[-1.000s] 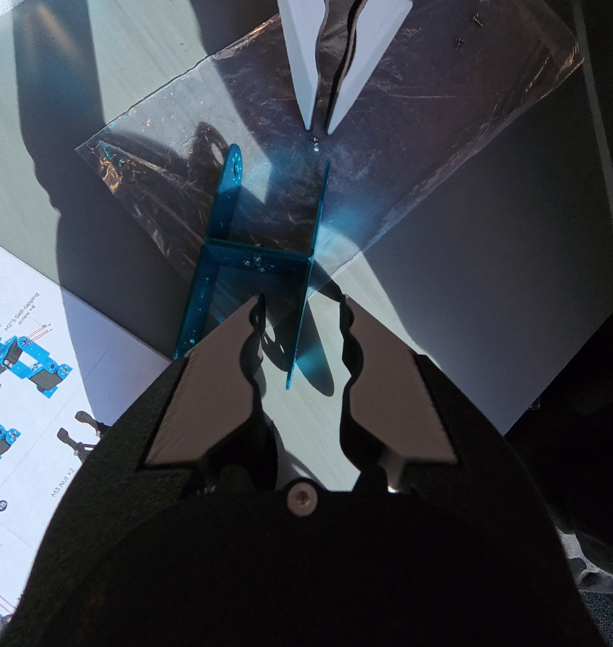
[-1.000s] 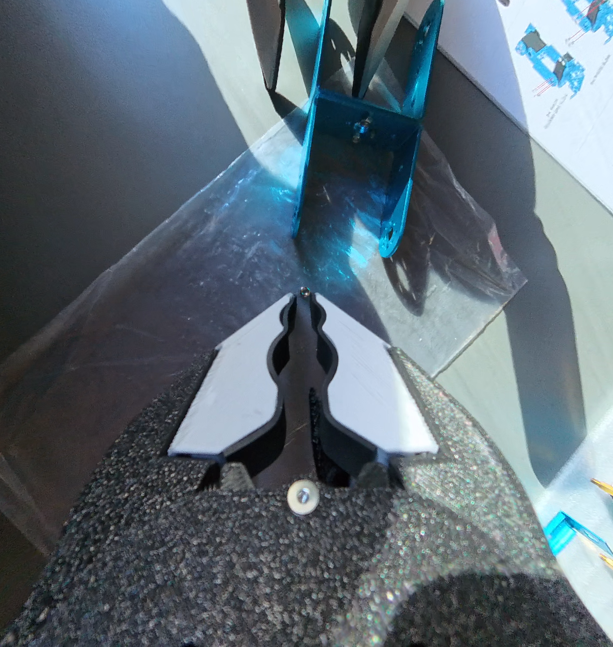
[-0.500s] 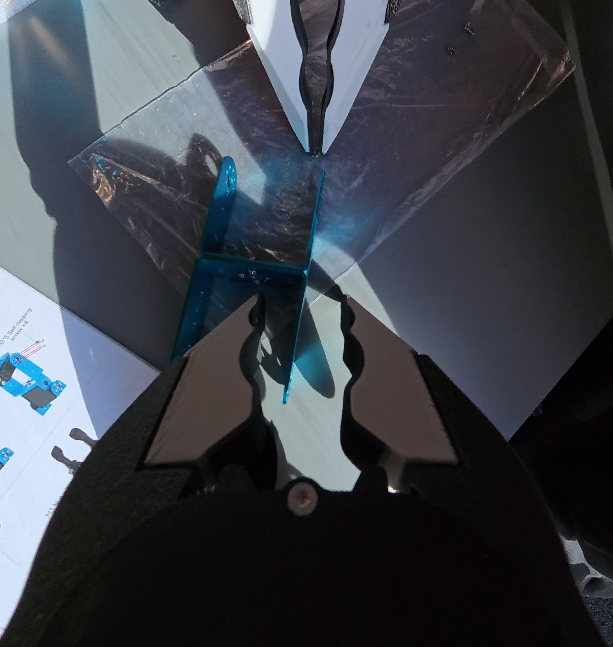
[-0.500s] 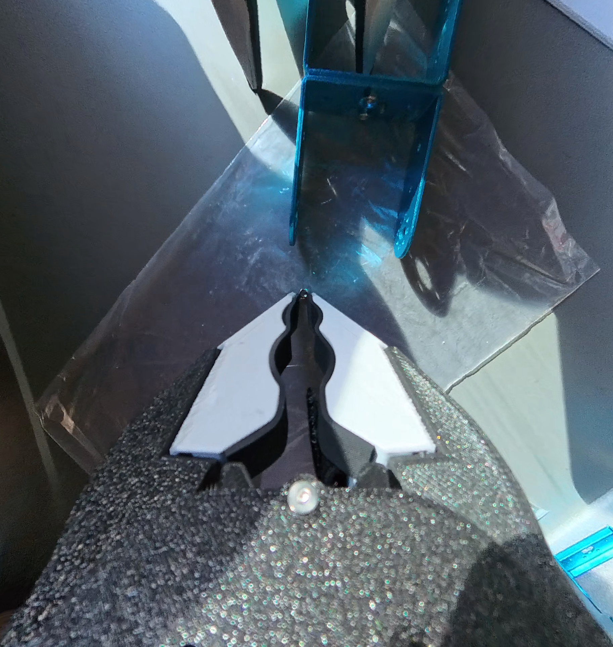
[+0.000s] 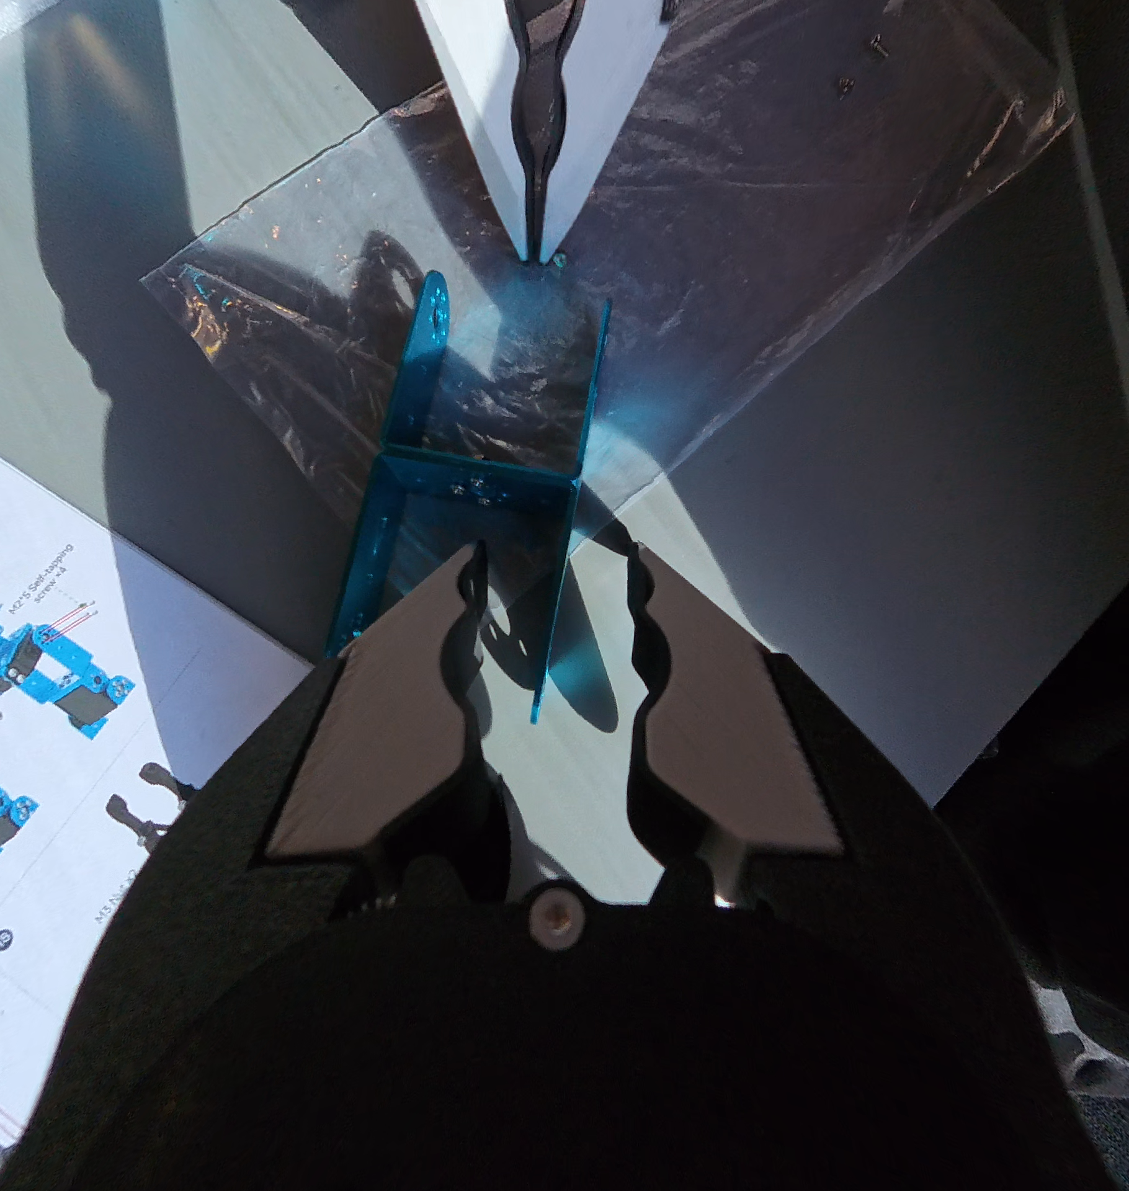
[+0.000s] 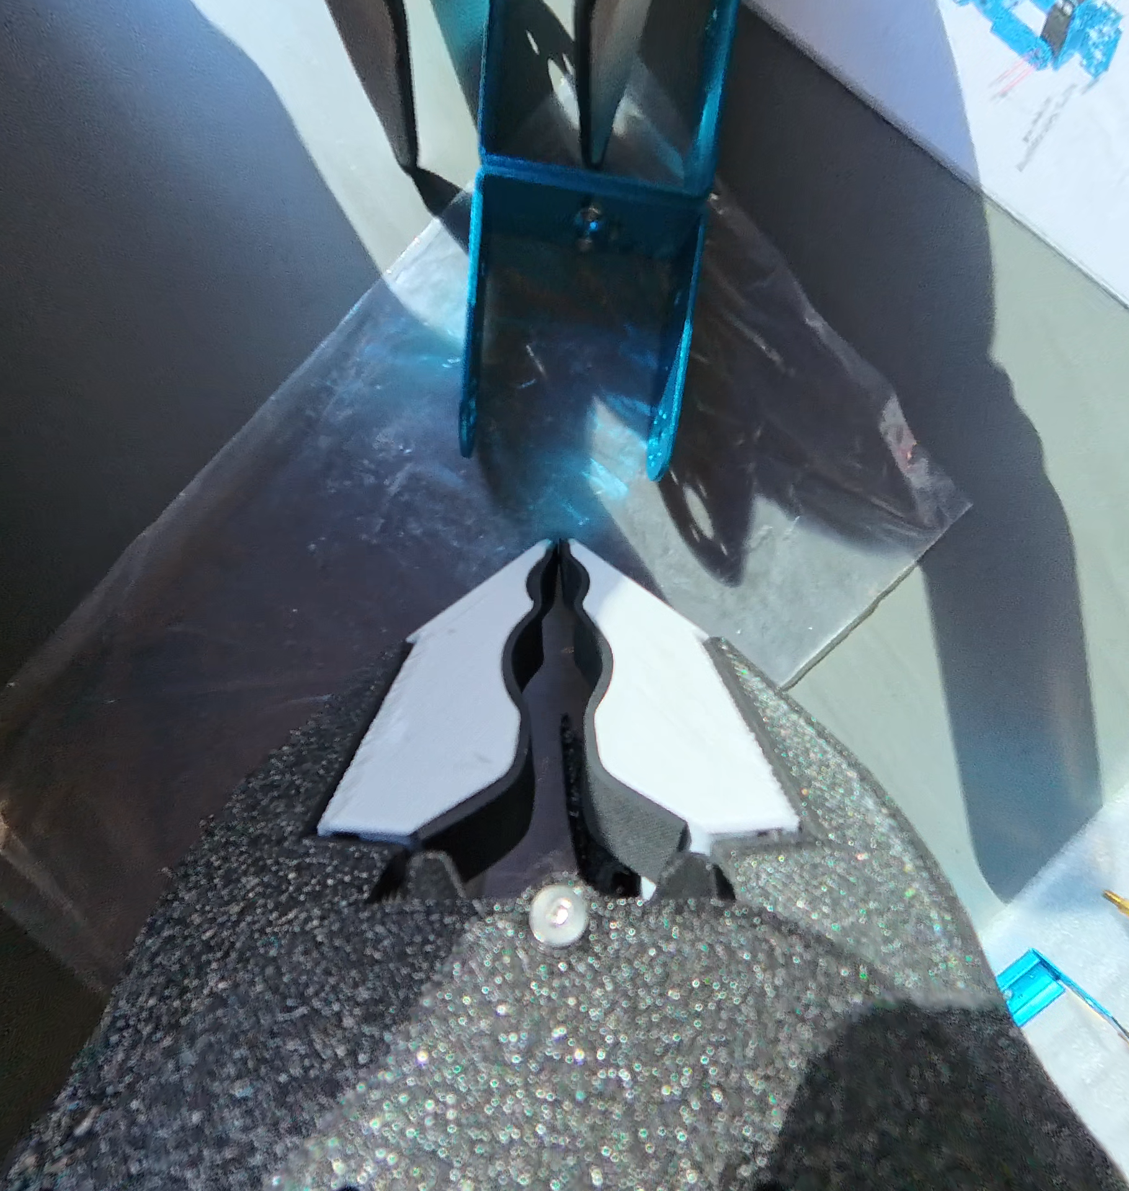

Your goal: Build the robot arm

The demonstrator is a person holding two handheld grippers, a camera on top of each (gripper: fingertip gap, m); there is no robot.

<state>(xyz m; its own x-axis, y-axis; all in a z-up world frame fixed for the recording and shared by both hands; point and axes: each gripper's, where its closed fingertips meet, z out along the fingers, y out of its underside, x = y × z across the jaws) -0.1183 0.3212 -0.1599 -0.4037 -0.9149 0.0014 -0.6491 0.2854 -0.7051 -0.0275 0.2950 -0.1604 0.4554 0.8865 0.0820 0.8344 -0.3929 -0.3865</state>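
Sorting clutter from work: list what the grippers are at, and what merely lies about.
At the grippers: left gripper, open astride one wall of the blue bracket; right gripper, shut, tips beside a small screw on the clear plastic sheet.
Lying about: instruction sheet, two loose screws, small blue part.

The left gripper (image 5: 555,554) is hovering with its jaws spread wide apart. The right gripper (image 6: 559,546) is pointing straight at it, tips pressed together (whether anything is pinched there is unclear).
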